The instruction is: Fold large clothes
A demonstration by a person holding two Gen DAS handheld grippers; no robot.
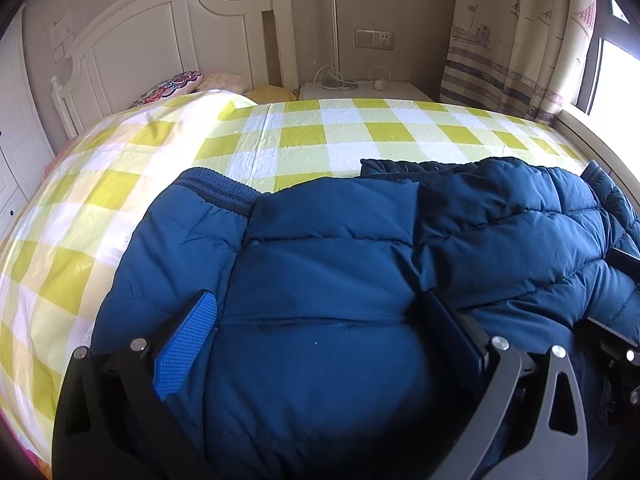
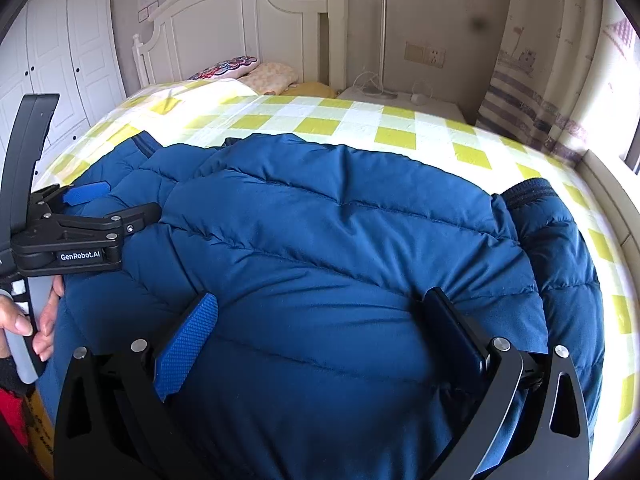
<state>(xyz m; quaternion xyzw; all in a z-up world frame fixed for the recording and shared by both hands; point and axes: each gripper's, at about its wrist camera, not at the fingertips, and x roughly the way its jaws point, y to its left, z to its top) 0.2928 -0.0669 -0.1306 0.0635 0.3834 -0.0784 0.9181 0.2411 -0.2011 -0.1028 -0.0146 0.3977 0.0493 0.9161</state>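
A large blue puffer jacket [image 1: 340, 264] lies on the bed, bunched and partly folded; it also fills the right wrist view [image 2: 340, 240]. A ribbed cuff [image 1: 224, 192] shows at its far left and another cuff [image 2: 528, 192] at its right. My left gripper [image 1: 320, 312] is open, its jaws spread wide with the jacket's near bulge between them. My right gripper [image 2: 320, 312] is open in the same way over the jacket's near part. The left gripper also shows from the side in the right wrist view [image 2: 116, 204], held by a hand at the jacket's left edge.
The bed has a yellow and white checked cover [image 1: 304, 136] and a white headboard [image 1: 168, 40] with pillows [image 1: 172, 86]. A nightstand [image 1: 360, 90] with a lamp stands behind. A curtain [image 1: 516, 40] and window are at the right, a white wardrobe [image 2: 68, 52] at the left.
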